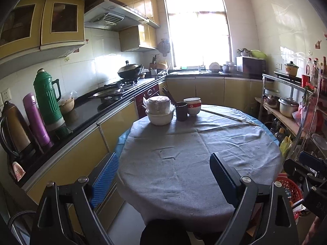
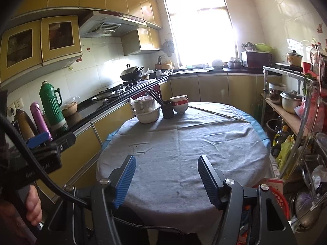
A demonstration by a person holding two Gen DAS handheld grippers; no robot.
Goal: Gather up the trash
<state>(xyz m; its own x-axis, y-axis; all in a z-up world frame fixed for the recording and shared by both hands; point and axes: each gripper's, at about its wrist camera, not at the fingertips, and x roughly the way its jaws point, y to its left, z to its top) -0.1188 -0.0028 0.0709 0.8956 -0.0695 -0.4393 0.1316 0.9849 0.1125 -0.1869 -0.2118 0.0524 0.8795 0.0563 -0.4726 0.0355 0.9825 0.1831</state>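
Hanging over the near rim of the round table [image 1: 184, 183], the left gripper [image 1: 163, 157] has its blue pads spread wide with nothing but grey cloth between them. The right gripper [image 2: 166, 158] beside it is also parted, less widely, and also empty. Both point down and forward across the table. Closest to either of them is the red basket [image 1: 290, 187], low on the right just past the table's edge. It seems to have scraps in it, though what they are is too small to tell, and it is probably where the trash goes. It sits on the right gripper's side, so that hand is the nearer one for any drop. The middle of the cloth shows only creases and a few dark specks, with no loose wrapper or paper that I can make out. Farther off, a thin pale stick [image 1: 229, 116] lies flat on the cloth to the right. Its long axis slants from near the bowls out to the table's right edge, across the line the grippers point along. If it counts as trash, the right gripper is better placed, and closing across its width would need little turning of the wrist. At the far side stand a plastic-wrapped stack of bowls [image 1: 159, 110], a dark cup [image 1: 181, 111] and a red-and-white bowl [image 1: 192, 106], close together and well apart from both grippers.
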